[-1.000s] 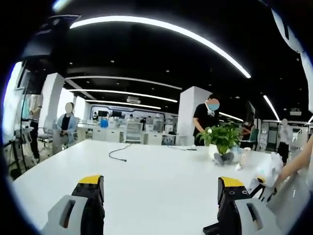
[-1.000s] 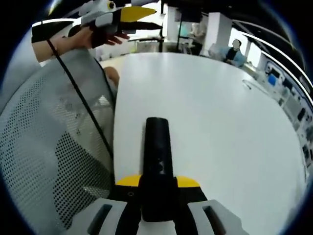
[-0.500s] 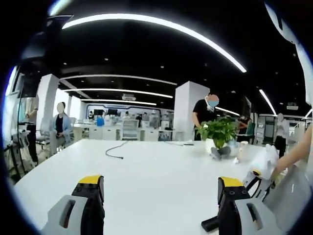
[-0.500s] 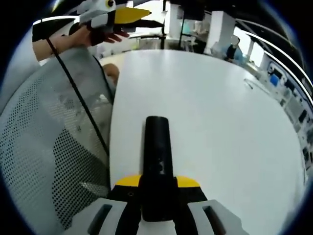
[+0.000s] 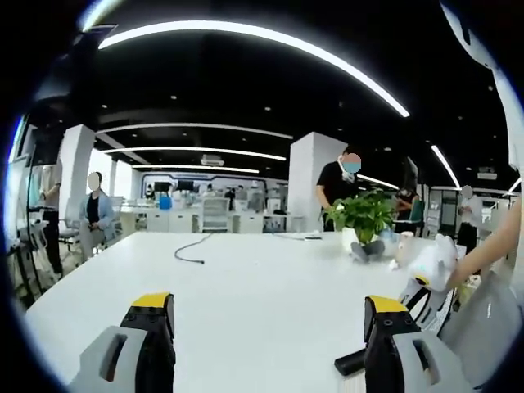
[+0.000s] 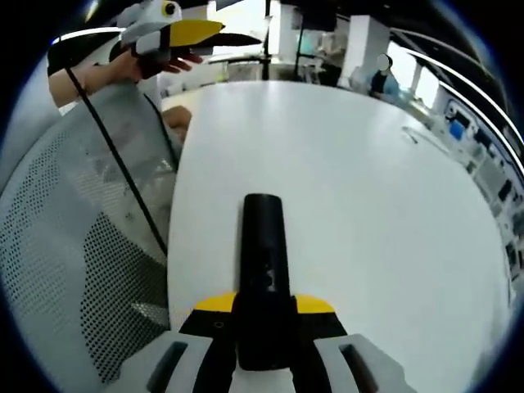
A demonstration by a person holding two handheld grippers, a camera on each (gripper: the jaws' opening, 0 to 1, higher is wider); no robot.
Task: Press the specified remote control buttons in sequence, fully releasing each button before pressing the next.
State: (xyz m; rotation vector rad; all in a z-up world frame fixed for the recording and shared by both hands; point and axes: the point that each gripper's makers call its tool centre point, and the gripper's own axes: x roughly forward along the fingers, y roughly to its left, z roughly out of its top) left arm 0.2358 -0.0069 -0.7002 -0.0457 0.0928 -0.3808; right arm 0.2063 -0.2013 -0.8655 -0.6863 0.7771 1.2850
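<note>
In the left gripper view, the left hand-held gripper (image 5: 266, 327) is seen with its two jaws wide apart, and nothing is held between them. It is kept above the big white worktop (image 5: 246, 278). A thin dark cable (image 5: 190, 250) lies far off on the worktop. Further right, a green plant in a white pot (image 5: 364, 221) stands near the far edge. At the bottom right, one end of the long black plastic remote control (image 5: 350, 362) is seen.

In the right gripper view, a grey mesh chair back (image 6: 74, 246) is seen at the left, beside the worktop (image 6: 368, 196). The remote control (image 6: 264, 262) is gripped at its near end by the right hand-held gripper (image 6: 264, 315), whose jaws are closed on it. The rest sticks out forward over the worktop.

The remote is probably light, hard and smooth, so it may slip or tip when a button is pushed. It is best held by its two long sides, low down, with the buttons left free.
</note>
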